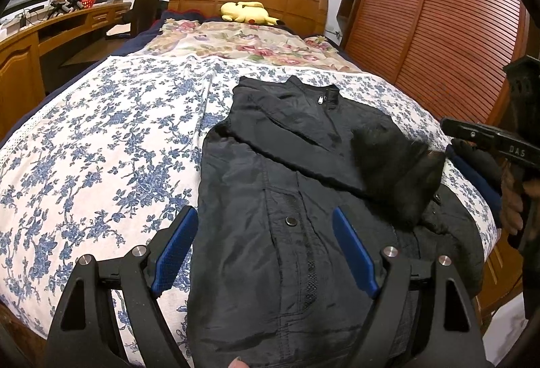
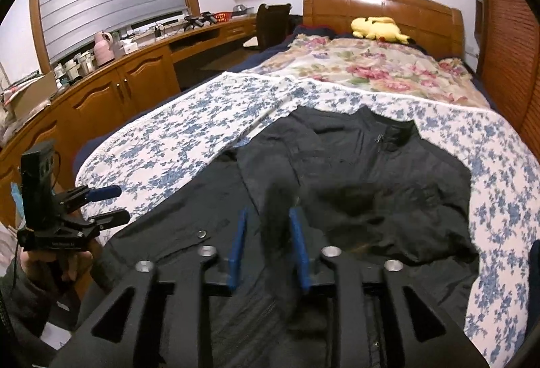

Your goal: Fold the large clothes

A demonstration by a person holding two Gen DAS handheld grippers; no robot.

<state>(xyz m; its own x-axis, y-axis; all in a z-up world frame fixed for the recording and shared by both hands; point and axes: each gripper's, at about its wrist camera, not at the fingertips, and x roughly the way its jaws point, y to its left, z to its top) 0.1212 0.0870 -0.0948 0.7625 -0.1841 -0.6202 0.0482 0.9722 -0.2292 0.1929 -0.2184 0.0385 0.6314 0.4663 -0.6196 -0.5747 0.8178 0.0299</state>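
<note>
A black jacket (image 1: 256,185) (image 2: 371,172) lies front up on the bed, collar toward the headboard, its left sleeve folded across the chest. My left gripper (image 1: 264,211) (image 2: 119,203) is wide open over the jacket's lower left part, with nothing gripped. My right gripper (image 2: 268,211) hovers over the jacket's middle with its blue pads parted. A blurred dark sleeve end (image 2: 280,199) (image 1: 395,162) sits between and just beyond them, loose rather than pinched. In the left wrist view, one right gripper finger (image 1: 472,131) shows at the right edge.
The bed carries a blue-flowered sheet (image 1: 101,148) and a rose-patterned blanket (image 2: 371,67), with a yellow plush toy (image 1: 248,11) at the headboard. A slatted wooden wardrobe (image 1: 438,30) stands close on the right. A long desk (image 2: 118,87) and a chair (image 2: 271,23) stand on the left.
</note>
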